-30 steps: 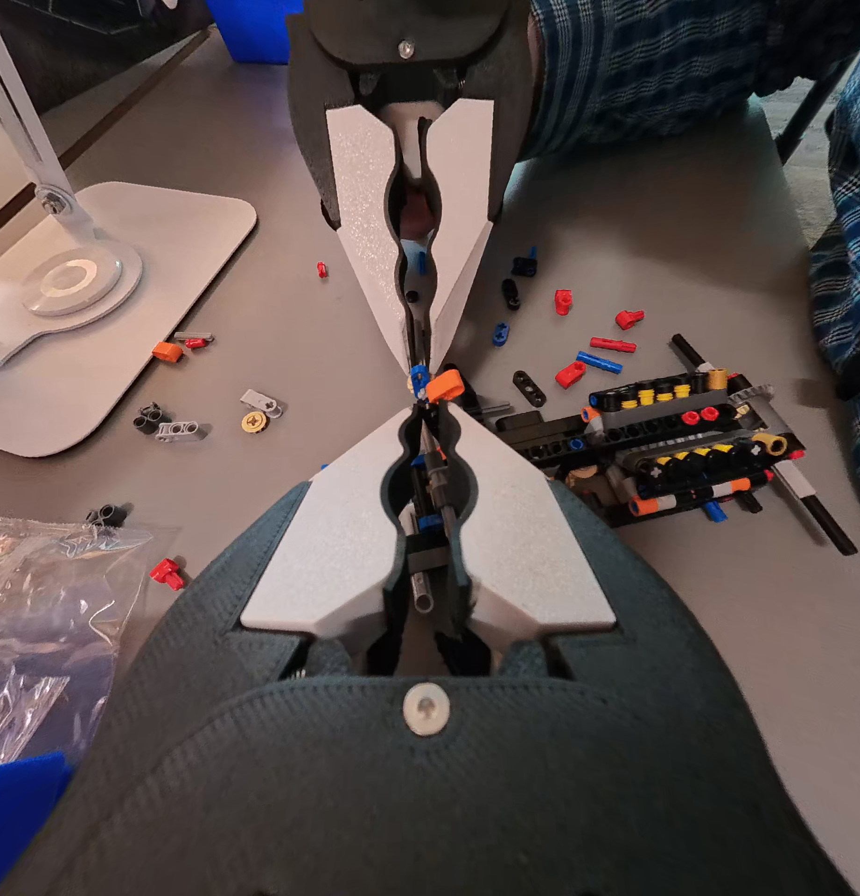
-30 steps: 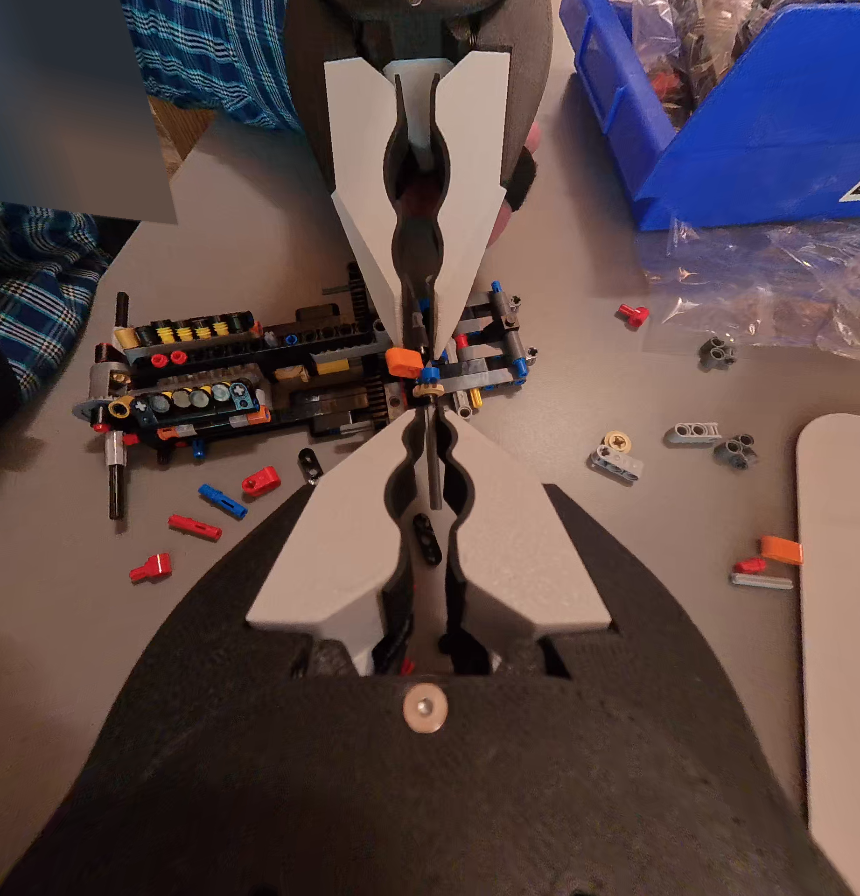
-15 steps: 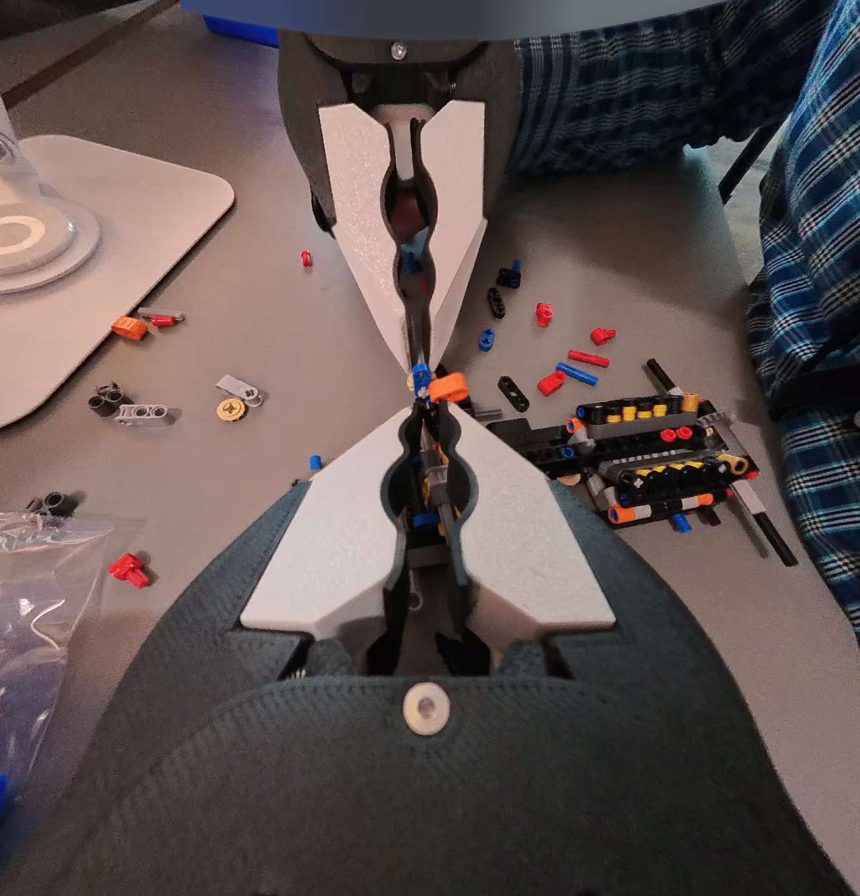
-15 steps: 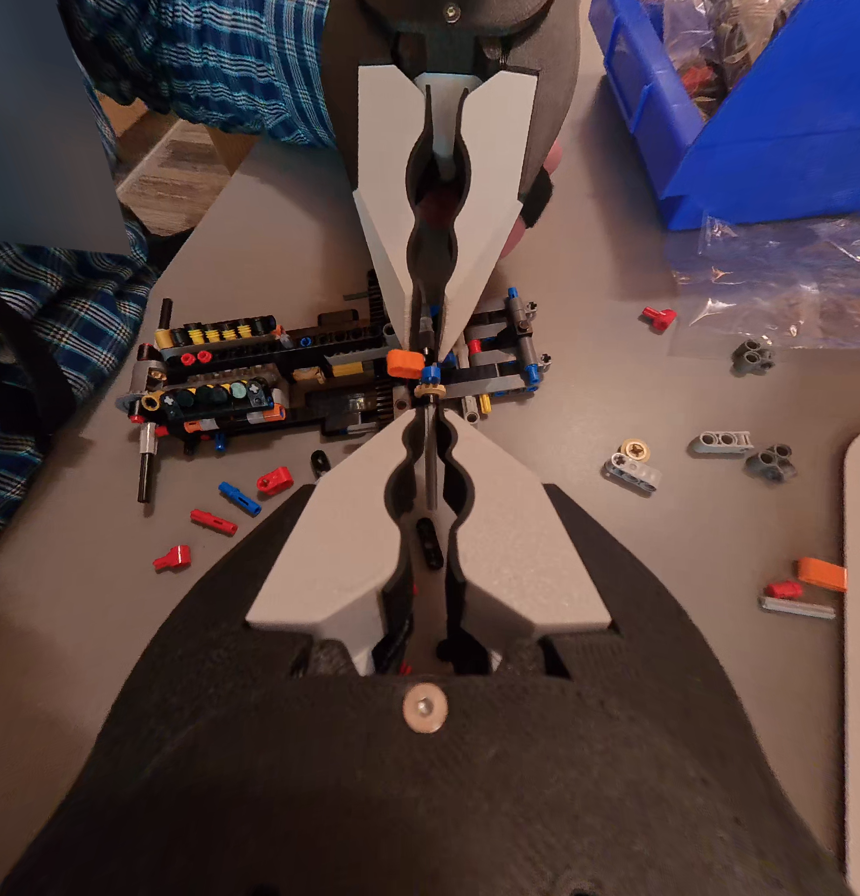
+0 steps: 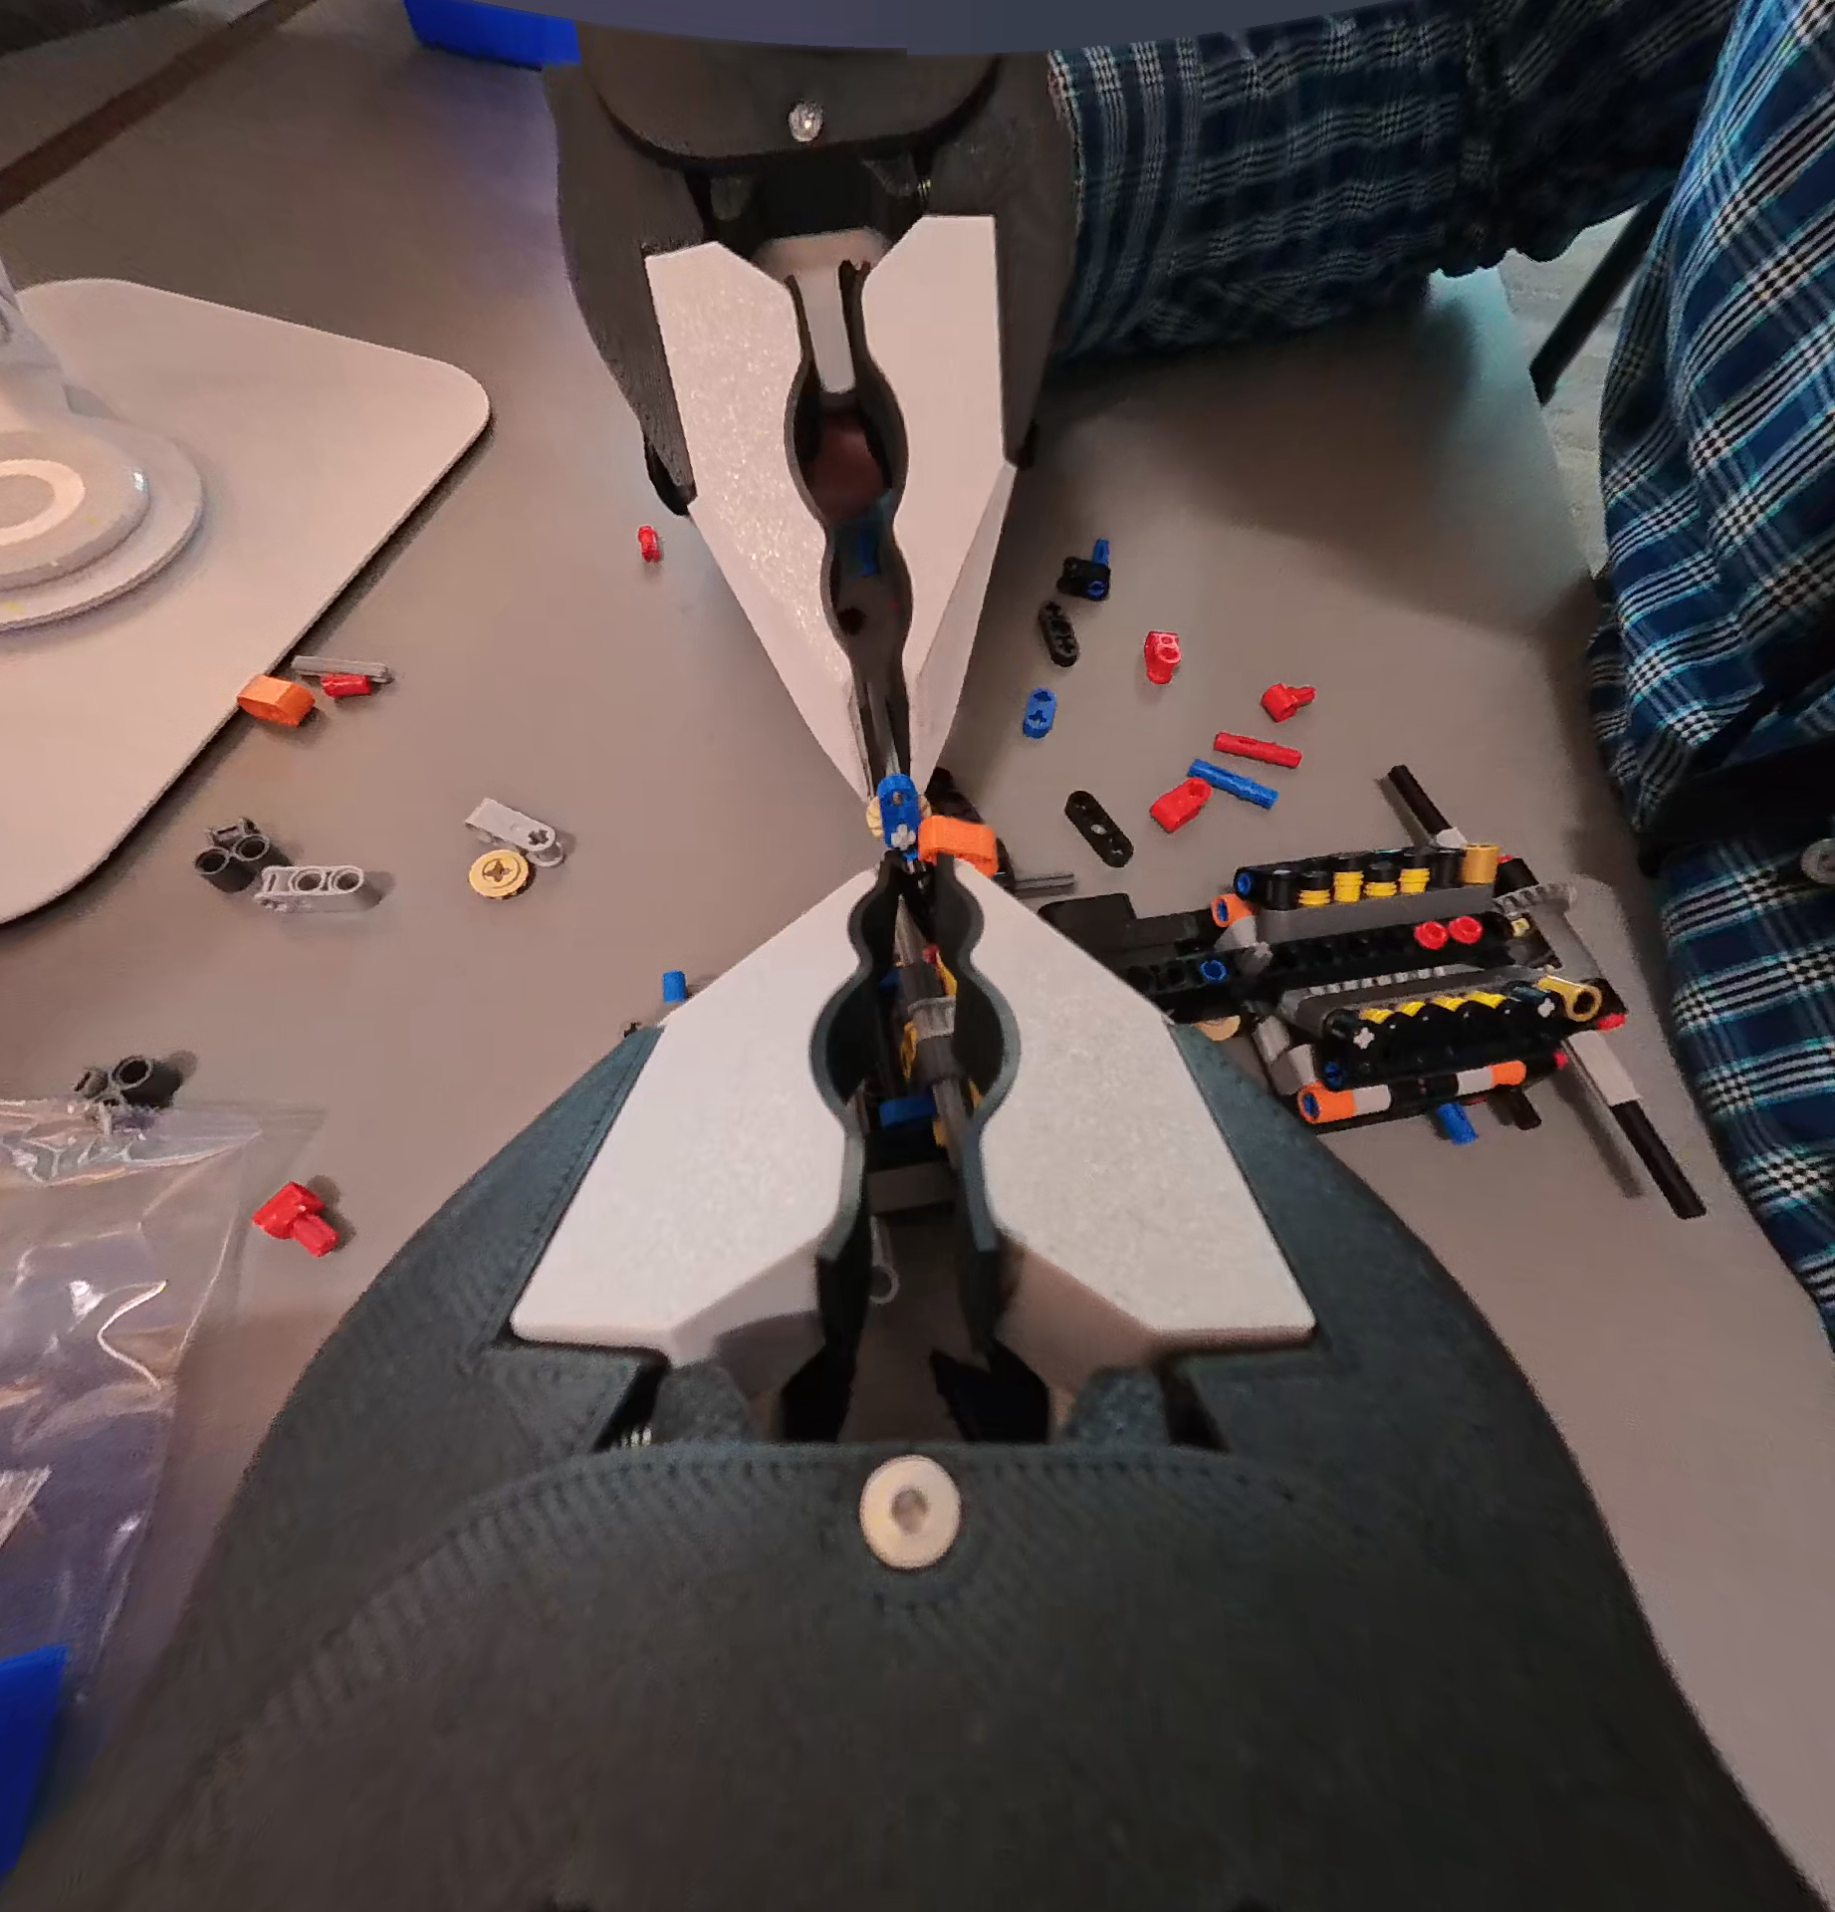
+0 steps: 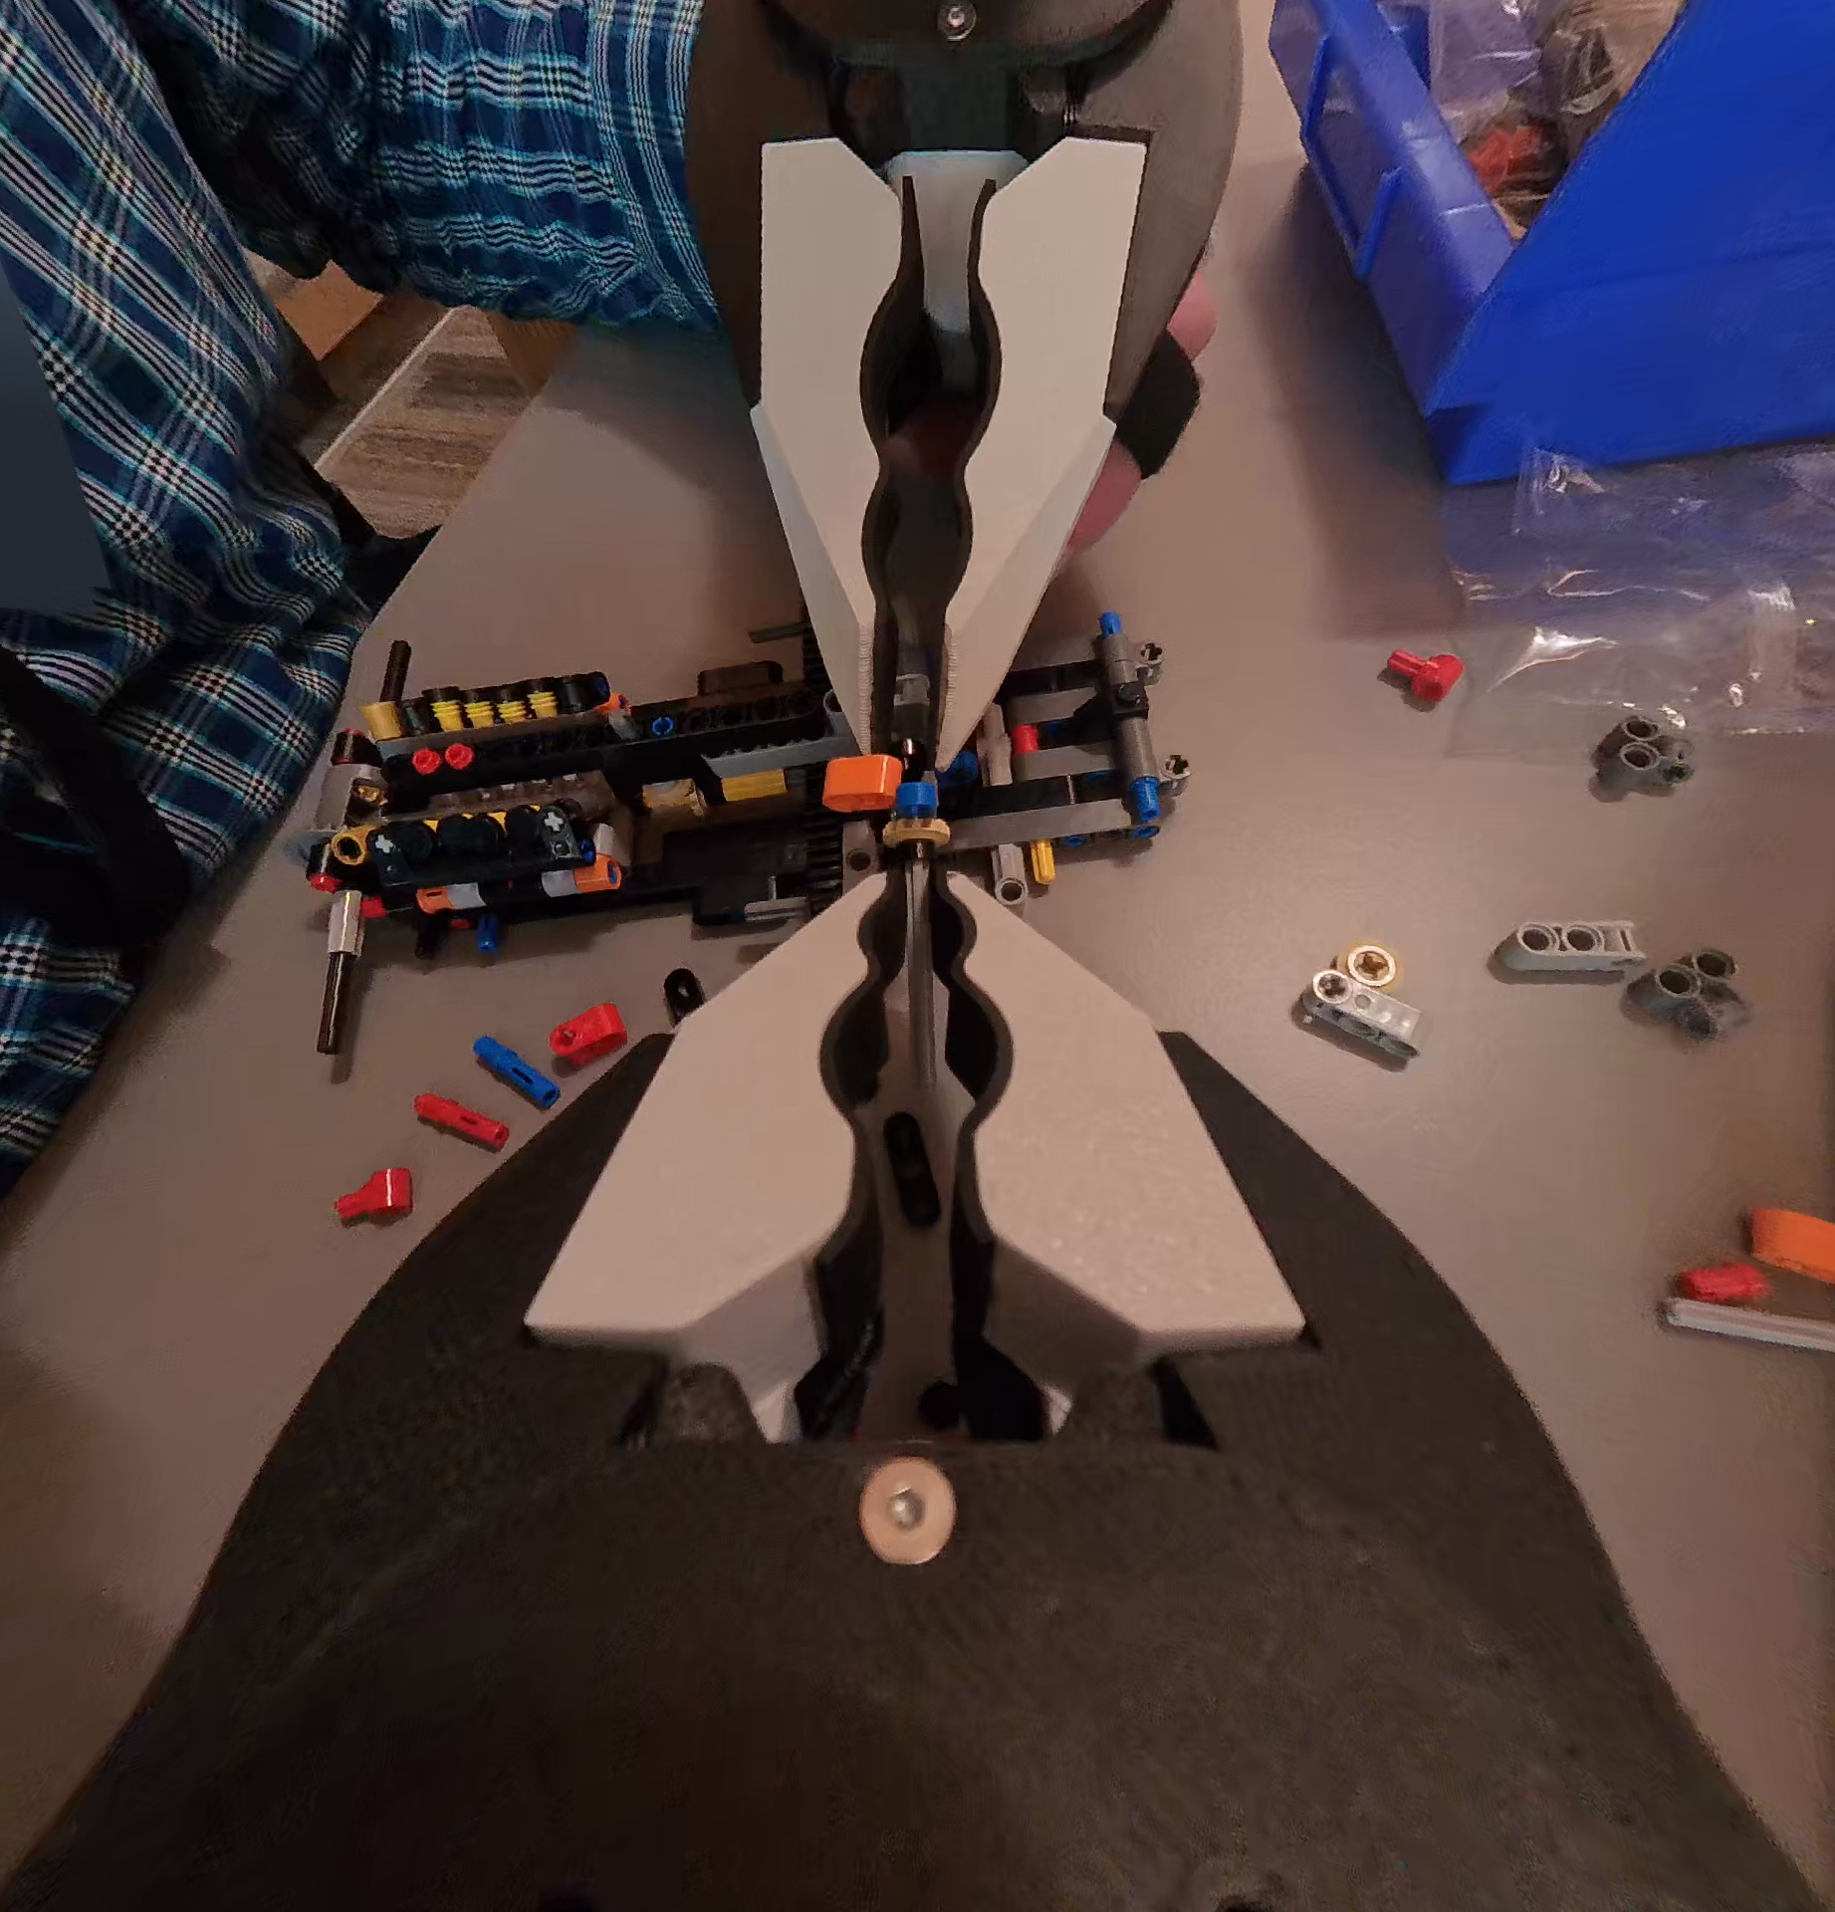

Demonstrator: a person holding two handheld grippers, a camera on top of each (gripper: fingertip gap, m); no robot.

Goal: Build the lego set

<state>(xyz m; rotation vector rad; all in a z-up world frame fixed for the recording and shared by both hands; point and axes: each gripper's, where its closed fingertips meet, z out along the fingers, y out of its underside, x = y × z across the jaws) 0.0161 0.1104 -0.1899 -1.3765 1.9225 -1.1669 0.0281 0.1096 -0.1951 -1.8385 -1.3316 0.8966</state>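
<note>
My left gripper (image 5: 908,879) and right gripper (image 6: 913,879) meet tip to tip above the table, both shut. Between the tips sits a small axle assembly: a blue connector (image 5: 897,805), a tan gear (image 6: 913,828) and an orange connector (image 5: 956,840). The right gripper is shut on its dark axle (image 6: 919,983). The left gripper grips the other end, where a grey rod (image 5: 934,1035) shows in its gap. The right gripper (image 5: 892,771) also shows in the left wrist view, and the left gripper (image 6: 908,745) in the right wrist view. The long black, yellow and grey lego model (image 6: 582,807) lies on the table below, also in the left wrist view (image 5: 1409,983).
Loose red, blue and black pieces (image 5: 1203,766) lie beside the model, and grey ones (image 6: 1565,947) to the other side. A blue bin (image 6: 1668,310) and a plastic bag (image 6: 1668,579) stand at one end. A white lamp base (image 5: 220,538) stands opposite. A plaid sleeve (image 5: 1358,186) is behind. Both grippers' tips are close together, under 4 cm apart.
Both grippers stay shut and tip to tip on the assembly. Both views have shifted slightly, with more of the other gripper's body and the plaid shirt showing.
</note>
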